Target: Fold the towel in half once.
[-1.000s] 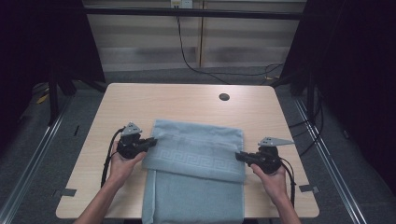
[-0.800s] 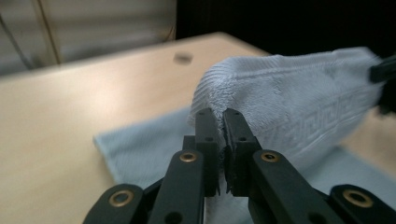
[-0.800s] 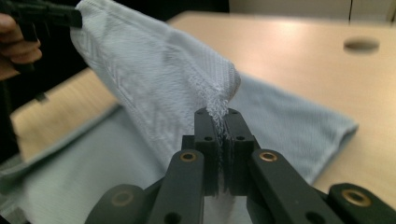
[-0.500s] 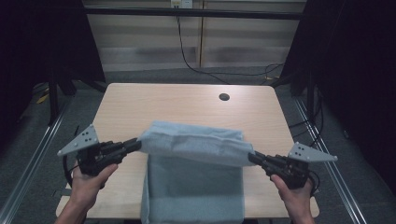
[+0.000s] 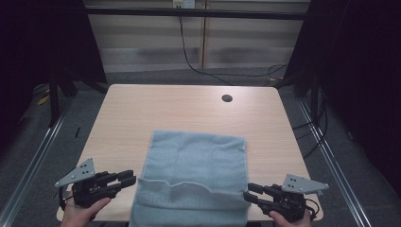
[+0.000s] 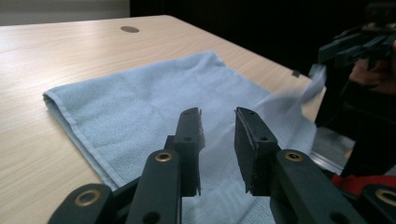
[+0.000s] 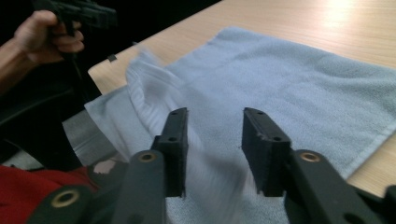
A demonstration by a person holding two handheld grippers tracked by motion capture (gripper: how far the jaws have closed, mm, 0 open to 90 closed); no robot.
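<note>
Can't see where the towel (image 5: pixel 191 182) ends on my side: its near end drops past the table (image 5: pixel 142 113) edge and the bottom of the high view chops it off. Same for both hands, cut at the wrist down there. In the left gripper view the far corner of the towel is a smeared blur, so I can't tell how it lies. In the right gripper view the fold nearest the jaws is blurred too, and the fabric under them is mush.
</note>
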